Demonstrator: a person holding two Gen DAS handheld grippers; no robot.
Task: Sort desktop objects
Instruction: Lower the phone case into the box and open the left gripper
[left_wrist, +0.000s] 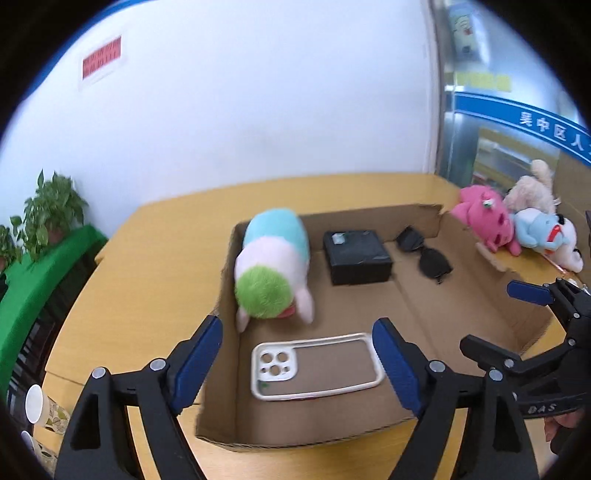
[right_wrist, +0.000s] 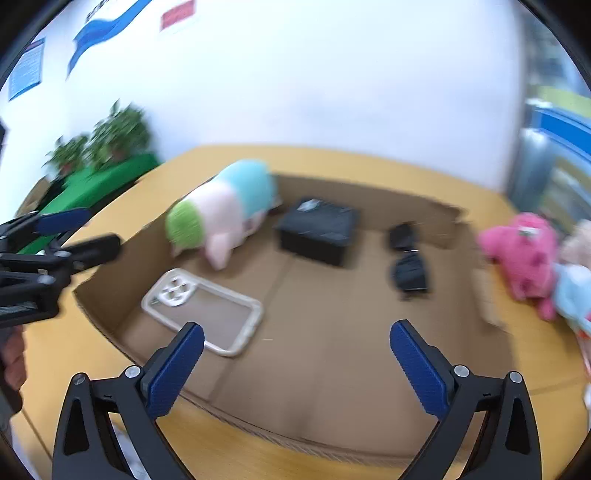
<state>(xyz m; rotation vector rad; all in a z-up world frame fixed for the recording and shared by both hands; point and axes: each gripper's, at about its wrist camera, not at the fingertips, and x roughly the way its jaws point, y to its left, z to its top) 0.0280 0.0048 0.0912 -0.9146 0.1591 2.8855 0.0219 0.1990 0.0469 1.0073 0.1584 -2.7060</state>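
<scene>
Both hand-held grippers stand released and carry nothing: the left hand-held gripper (left_wrist: 297, 362) hovers over the near left corner of the cardboard tray (left_wrist: 491, 325), its jaws spread wide on either side of the phone case (left_wrist: 314, 365), and the right hand-held gripper (right_wrist: 297, 365) hangs with jaws equally wide above the tray's near rim. Inside the tray, the phone case lies flat at 6 o'clock, the pastel plush toy (left_wrist: 273, 266) sits at 10 o'clock against the left wall, the black box (left_wrist: 356, 254) rests at 12 o'clock, and the sunglasses (left_wrist: 424, 254) lie at 1 o'clock. Three plush toys, led by the pink plush (left_wrist: 484, 221), remain on the bench (left_wrist: 147, 266) outside the tray at 2 o'clock; these appear to be the unsorted items. To proceed well, swing the right hand-held gripper toward 2 o'clock, clear the tray's right wall, centre the jaws across the body of one plush only, and close firmly, since soft filling compresses.
</scene>
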